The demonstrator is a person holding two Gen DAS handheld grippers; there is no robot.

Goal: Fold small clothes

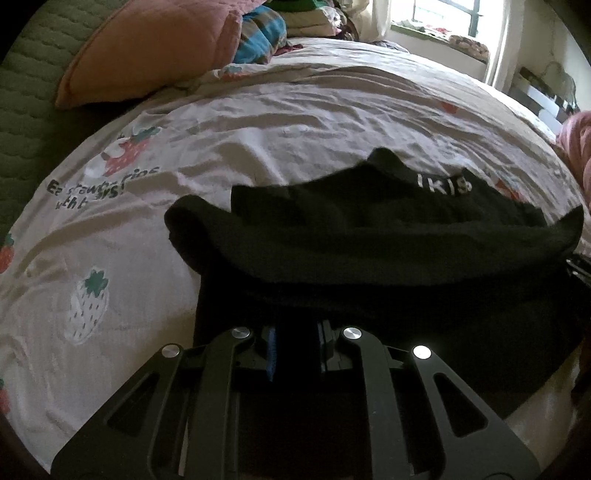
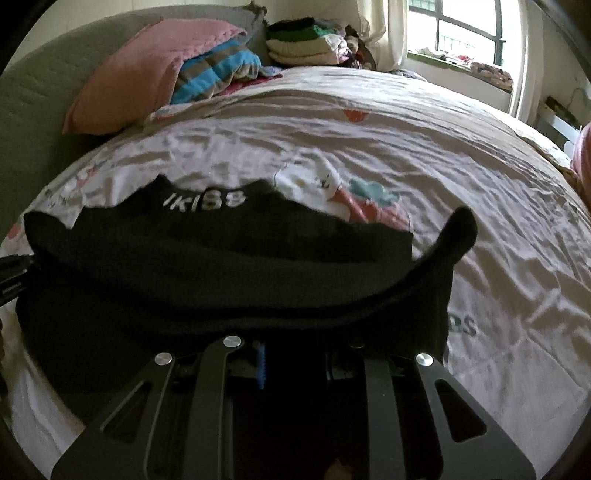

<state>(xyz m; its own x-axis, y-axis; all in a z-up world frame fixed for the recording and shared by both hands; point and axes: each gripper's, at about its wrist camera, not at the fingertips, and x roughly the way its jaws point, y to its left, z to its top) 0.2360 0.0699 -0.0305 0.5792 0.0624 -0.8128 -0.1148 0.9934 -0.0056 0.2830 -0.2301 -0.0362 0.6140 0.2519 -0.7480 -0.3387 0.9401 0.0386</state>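
Black knit fabric fills the lower half of both wrist views: a small black garment (image 1: 369, 236) with white lettering on its far band lies on the bed (image 1: 258, 122), over a pale sheet printed with strawberries. Its near edge is lifted and rolled forward in a thick curl, so the fold looks to be under way, with the near part being carried toward the lettered band. The left gripper (image 1: 293, 350) holds the garment near its left end and the right gripper (image 2: 293, 360) near its right end, where a corner (image 2: 456, 229) stands up off the sheet. On each tool the cloth runs down into the narrow gap between the fingers, and the jaws appear drawn close together on it, though the dark fabric hides the actual contact. Judging from this, the next move calls for both tools to travel forward at the same pace and level, keeping the lifted edge taut and straight, then to lay it down even with the far band before letting go; the raised right corner will likely need flattening. A pink pillow (image 2: 147, 74) and a striped blanket (image 2: 218, 70) rest at the head of the bed, well apart from the work, with folded clothes (image 2: 306, 44) stacked beyond them near the window (image 2: 465, 26).
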